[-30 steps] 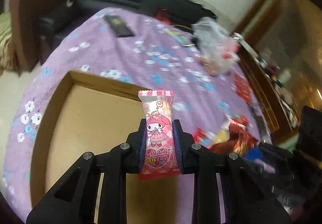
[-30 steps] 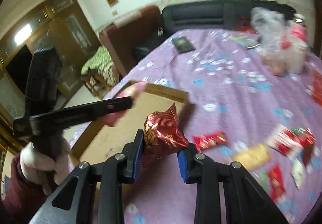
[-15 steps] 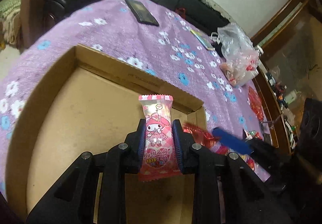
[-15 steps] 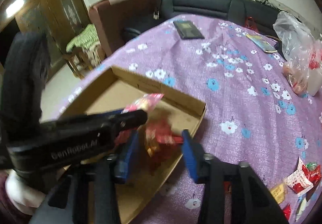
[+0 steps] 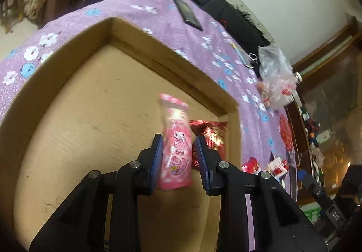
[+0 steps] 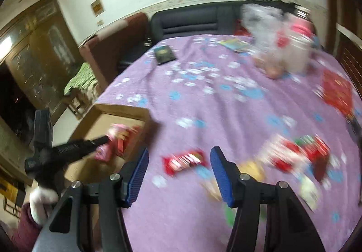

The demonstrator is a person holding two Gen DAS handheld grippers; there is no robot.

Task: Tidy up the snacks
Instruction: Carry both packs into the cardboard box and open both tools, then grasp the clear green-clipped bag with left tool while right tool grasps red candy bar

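My left gripper (image 5: 178,138) hangs low inside the shallow cardboard box (image 5: 172,66). Its jaws are slightly apart. A pink character candy packet (image 5: 175,138) stands loose between them, with a sliver of gap at the right pad. A red foil snack packet (image 5: 210,132) lies in the box's right corner, just behind it. My right gripper (image 6: 179,152) is open and holds nothing above the purple flowered cloth (image 6: 203,98). A red wrapped snack (image 6: 184,160) lies on the cloth beyond its gap. The right wrist view shows the left gripper (image 6: 104,140) over the box (image 6: 122,108), held by a white-gloved hand (image 6: 43,200).
Several loose snack packets (image 6: 301,152) lie scattered on the cloth at the right. A clear plastic bag (image 6: 271,43) of goods and a dark flat device (image 6: 165,54) sit farther back. A flat red packet (image 6: 337,91) lies at the far right. A dark sofa stands behind the table.
My left gripper sank into the box and its pads eased off the pink packet. My right gripper opened, dropped the red foil packet in the box, then swung right over the cloth.
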